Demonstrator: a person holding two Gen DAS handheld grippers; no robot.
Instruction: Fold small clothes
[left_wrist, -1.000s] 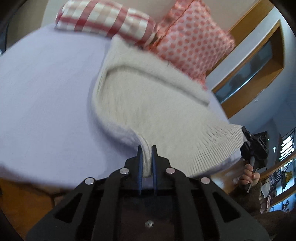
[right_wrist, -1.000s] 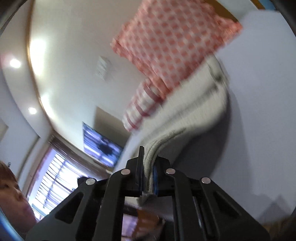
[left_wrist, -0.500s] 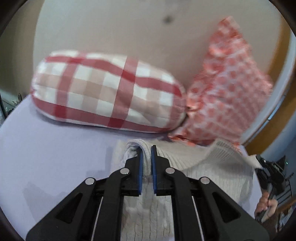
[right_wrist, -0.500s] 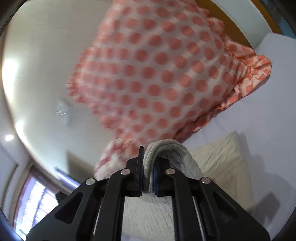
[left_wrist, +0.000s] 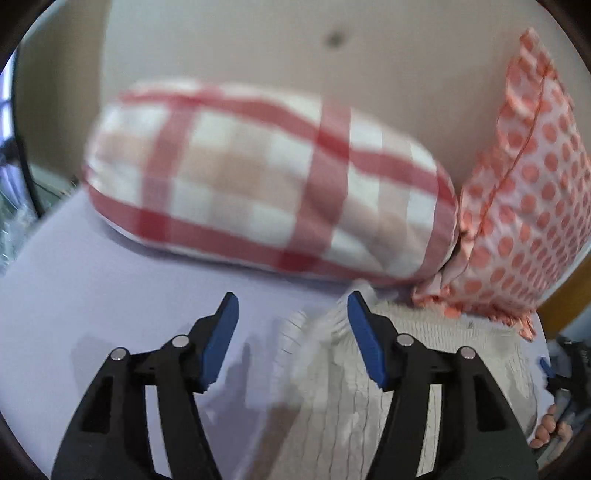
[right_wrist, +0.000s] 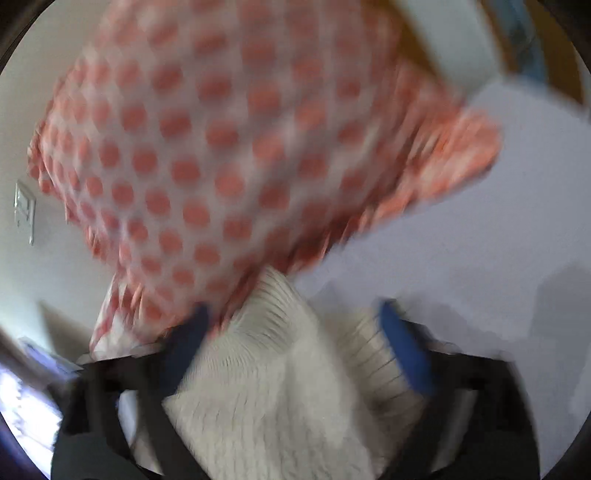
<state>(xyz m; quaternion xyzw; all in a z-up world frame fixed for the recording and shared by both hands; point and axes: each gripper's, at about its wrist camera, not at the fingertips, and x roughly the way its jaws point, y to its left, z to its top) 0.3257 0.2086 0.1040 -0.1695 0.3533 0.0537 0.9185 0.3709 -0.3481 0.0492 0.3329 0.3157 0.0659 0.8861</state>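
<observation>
left wrist view: sits low over the bed (left_wrist: 92, 280), looks forward between the left gripper (left_wrist: 291, 314) fingers toward the wall; horizon roughly level
left wrist nearness: close to the sweater (left_wrist: 369, 406), plaid bolster (left_wrist: 258, 184) just ahead, dotted pillow (left_wrist: 528, 206) at right edge
right wrist view: looks forward between the right gripper (right_wrist: 295, 332) fingers, rolled and tilted up, very near the dotted pillow (right_wrist: 207, 147), which fills most of the frame; heavy motion blur
right wrist nearness: sweater (right_wrist: 273, 387) right under the lens, bed (right_wrist: 480, 240) at right
shared: dotted pillow, sweater, bed sheet, wall
cross-sighting: right gripper (left_wrist: 565, 373) at the far right edge of the left view
</observation>
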